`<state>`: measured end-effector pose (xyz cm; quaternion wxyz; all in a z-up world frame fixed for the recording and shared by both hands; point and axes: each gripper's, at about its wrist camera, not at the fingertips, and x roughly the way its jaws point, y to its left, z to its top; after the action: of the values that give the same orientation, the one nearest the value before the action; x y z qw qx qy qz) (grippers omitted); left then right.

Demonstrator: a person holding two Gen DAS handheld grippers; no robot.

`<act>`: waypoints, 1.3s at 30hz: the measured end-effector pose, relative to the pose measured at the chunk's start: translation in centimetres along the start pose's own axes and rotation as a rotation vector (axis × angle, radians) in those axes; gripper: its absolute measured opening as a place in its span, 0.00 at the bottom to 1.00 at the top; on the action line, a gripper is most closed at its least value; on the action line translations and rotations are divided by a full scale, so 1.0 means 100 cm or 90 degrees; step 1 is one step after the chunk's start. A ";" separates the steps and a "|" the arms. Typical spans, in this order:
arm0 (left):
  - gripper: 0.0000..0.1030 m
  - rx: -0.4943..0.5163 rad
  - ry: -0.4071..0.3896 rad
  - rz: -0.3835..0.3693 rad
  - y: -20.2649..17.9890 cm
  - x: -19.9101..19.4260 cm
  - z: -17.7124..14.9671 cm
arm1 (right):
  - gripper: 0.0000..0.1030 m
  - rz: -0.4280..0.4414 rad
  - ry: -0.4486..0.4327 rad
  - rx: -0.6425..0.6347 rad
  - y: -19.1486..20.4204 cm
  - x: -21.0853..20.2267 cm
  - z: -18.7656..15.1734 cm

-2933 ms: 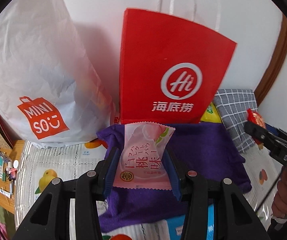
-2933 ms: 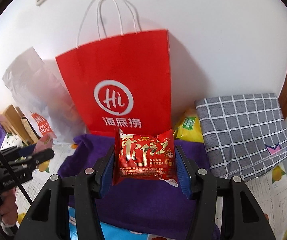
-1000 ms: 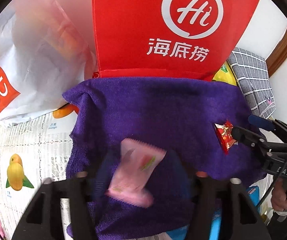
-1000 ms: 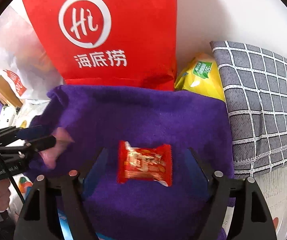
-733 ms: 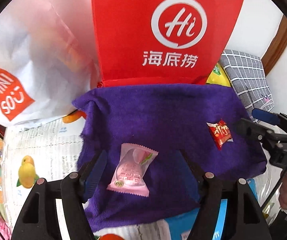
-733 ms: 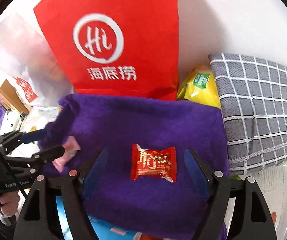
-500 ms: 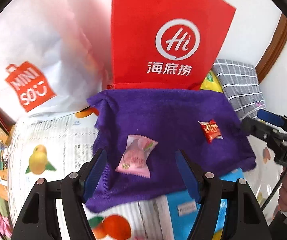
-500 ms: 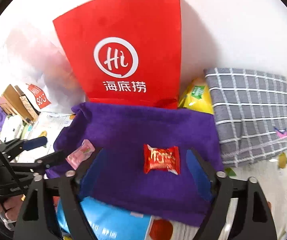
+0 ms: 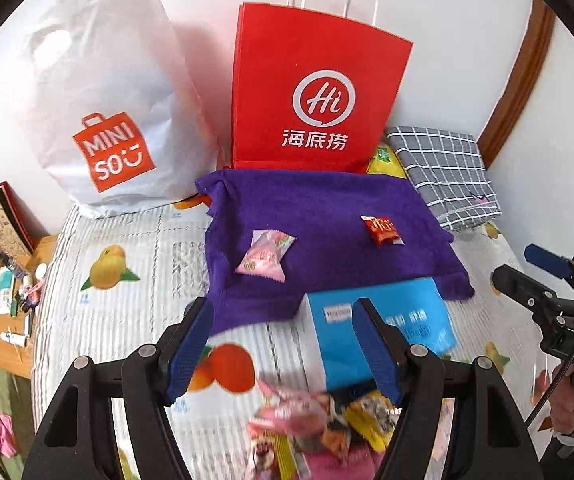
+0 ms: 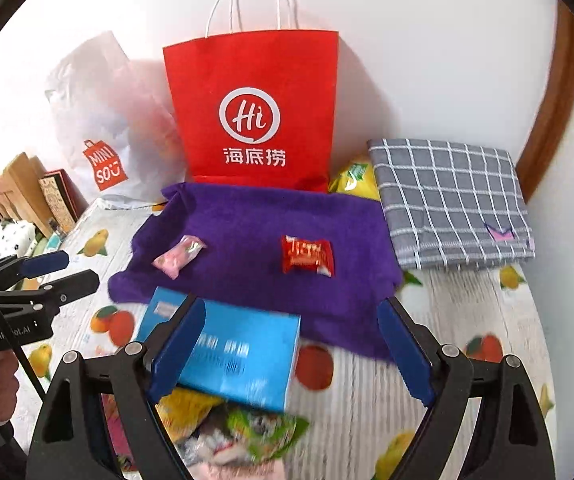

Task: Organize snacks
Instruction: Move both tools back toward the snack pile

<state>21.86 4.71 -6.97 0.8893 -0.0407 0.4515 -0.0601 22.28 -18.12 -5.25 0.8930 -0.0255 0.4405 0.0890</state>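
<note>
The left tool [image 9: 283,344] has its jaws apart and nothing sits between them. The right tool [image 10: 291,352] also has its jaws wide apart and holds nothing.

A purple towel [image 9: 327,208] lies spread on the tabletop [image 9: 127,240], which is covered by a cloth printed with fruit. On the towel lie two snacks, well apart from each other. The pink snack packet [image 9: 265,255] lies on the left part of the towel, a little tilted. The red snack packet [image 9: 381,230] lies on the right part.

At the near edge of the towel there is a blue box [image 9: 383,328], just beside the cloth and partly behind the fingers of the left tool. Nearer still, at the lower edge of both views, a heap of mixed snack packets [image 9: 319,420] lies, blurred.

Behind the towel a red paper bag [image 9: 311,92] with white handles stands upright against the wall. To its left stands a white plastic bag [image 9: 107,100]. To the right of the towel lies a folded grey checked cloth [image 9: 443,168], and a yellow packet [image 10: 353,178] shows between it and the red bag.
</note>
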 end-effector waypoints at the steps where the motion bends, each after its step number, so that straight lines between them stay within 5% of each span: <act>1: 0.68 0.001 -0.004 0.000 -0.001 -0.005 -0.004 | 0.85 0.000 -0.003 0.006 -0.001 -0.004 -0.006; 9: 0.68 0.008 -0.029 -0.009 -0.004 -0.041 -0.037 | 0.85 0.054 -0.020 0.046 -0.004 -0.027 -0.045; 28: 0.68 -0.040 -0.004 0.018 0.036 -0.036 -0.089 | 0.76 0.040 0.041 0.125 -0.025 -0.003 -0.114; 39: 0.68 -0.051 0.005 0.023 0.045 -0.035 -0.104 | 0.72 0.123 0.119 0.044 0.006 0.028 -0.152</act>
<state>11.68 9.47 -10.87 0.8861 -0.0676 0.4577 -0.0264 11.95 -19.03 -16.78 0.8355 0.0398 0.5253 0.1562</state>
